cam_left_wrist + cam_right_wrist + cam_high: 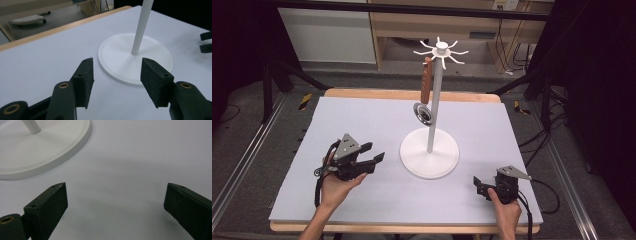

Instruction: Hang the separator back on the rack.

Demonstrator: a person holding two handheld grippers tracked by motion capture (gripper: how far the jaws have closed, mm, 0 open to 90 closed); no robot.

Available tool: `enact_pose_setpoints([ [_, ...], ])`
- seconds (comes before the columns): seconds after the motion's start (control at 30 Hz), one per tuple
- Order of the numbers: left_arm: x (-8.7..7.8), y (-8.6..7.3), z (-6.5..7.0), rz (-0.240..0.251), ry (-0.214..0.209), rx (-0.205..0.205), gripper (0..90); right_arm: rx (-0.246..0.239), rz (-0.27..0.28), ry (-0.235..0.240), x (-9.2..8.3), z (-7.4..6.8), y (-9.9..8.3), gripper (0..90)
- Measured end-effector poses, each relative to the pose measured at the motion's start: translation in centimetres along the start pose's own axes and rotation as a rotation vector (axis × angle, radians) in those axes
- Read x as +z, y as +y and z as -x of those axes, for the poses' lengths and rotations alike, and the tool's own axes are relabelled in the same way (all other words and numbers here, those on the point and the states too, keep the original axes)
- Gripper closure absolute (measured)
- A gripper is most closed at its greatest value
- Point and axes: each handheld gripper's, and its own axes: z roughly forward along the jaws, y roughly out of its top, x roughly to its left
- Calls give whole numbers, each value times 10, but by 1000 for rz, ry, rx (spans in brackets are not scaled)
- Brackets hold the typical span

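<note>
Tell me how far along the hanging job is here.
Done: the brown-handled metal strainer hangs from the white pronged stand. In hand: nothing; the left gripper and right gripper sit open on the pale table mat. Left: seemingly nothing.

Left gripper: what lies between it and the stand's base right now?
Nothing: in the high view, bare table separates the left gripper from the stand's base.
</note>
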Motion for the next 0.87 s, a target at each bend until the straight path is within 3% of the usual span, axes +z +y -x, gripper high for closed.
enact_pose_setpoints([
  [0.13,2,-18,-10,-47,26,-3,404,-3,1,-2,0,0,0,57],
  [0.2,0,-34,-21,-53,43,-48,395,-1,-3,-2,0,0,0,57],
  [0.33,-4,-48,-33,-56,70,-91,378,0,-7,0,0,0,0,57],
  [0.37,-7,-57,-42,-51,83,-125,375,-1,-7,-1,0,0,0,57],
  [0.47,-9,-63,-49,-71,95,-140,367,-2,-8,-5,0,0,0,57],
  [0.5,-13,-68,-57,-65,126,-150,362,-10,-10,-12,0,0,0,58],
  [0.63,-19,-81,-70,-81,165,-184,352,-26,-28,-17,2,-2,0,59],
  [0.87,-21,-95,-82,-100,199,-216,339,-22,-31,-17,3,-3,1,59],
])
